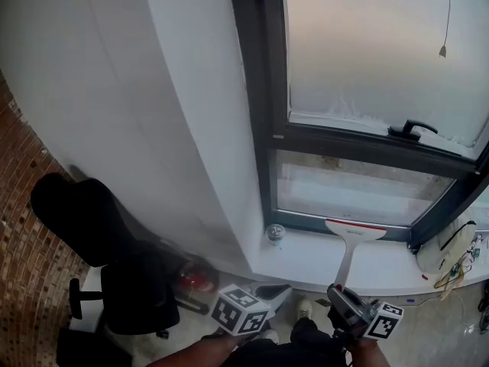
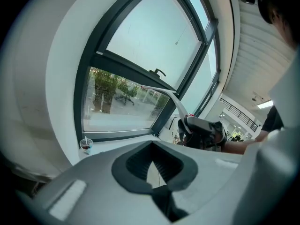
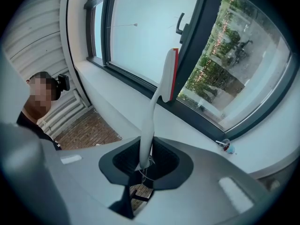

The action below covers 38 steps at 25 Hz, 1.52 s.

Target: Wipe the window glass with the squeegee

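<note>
My right gripper (image 3: 146,161) has its jaws clamped on the butt of the squeegee (image 3: 159,86) handle. The white handle runs straight out from the jaws and up toward the window. At the far end the blade head sits crosswise, its red strip facing the panes. In the head view the squeegee (image 1: 351,243) stands over the white sill (image 1: 306,254), and its head lies level along the bottom frame of the lower pane (image 1: 351,193). I cannot tell whether the blade touches the glass.

My left gripper (image 2: 152,165) is held low beside the right gripper (image 1: 341,290), jaws a narrow gap apart with nothing between them.

The upper pane (image 1: 367,44) is frosted and has a dark window handle (image 1: 411,130) at its base. A lidded drink cup (image 1: 275,232) stands on the sill's left end, well apart from the blade. Down left are a black office chair (image 1: 114,258) and a brick-patterned floor (image 1: 23,228).
</note>
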### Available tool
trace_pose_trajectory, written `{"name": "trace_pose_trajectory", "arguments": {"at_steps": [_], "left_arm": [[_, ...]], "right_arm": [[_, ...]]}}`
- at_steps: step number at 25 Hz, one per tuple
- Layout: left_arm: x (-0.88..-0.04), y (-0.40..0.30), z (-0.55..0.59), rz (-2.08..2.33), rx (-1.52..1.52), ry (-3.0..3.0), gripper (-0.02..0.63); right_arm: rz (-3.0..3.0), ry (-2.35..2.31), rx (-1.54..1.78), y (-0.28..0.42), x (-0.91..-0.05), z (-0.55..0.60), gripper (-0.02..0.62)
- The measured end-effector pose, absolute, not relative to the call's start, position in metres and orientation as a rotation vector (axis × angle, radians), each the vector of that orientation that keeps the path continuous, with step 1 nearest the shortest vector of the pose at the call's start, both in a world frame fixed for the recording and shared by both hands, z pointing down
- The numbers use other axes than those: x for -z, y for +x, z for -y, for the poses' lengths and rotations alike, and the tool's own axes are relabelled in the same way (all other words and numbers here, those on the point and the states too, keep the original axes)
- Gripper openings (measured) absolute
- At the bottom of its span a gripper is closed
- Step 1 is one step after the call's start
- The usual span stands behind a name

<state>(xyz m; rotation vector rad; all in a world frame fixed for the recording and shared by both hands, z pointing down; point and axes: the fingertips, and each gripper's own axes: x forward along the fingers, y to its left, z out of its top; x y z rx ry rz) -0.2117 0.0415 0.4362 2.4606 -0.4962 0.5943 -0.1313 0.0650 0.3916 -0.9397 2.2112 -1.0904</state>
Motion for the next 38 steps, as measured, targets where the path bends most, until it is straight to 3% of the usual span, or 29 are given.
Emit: {"name": "trace_pose_trajectory", "arguments": {"at_steps": [23, 38], "left_arm": [[-0.477, -0.102, 0.075, 0.595, -0.703, 2.327, 0.000], [-0.514, -0.145, 0.102, 0.517, -0.859, 2.282, 0.000]], "right_arm": [[-2.217, -0.651, 1.176, -0.062, -0.466, 0.115, 0.089], [-2.186, -0.620, 1.102, -0.112, -0.494, 0.202, 0.089]]}}
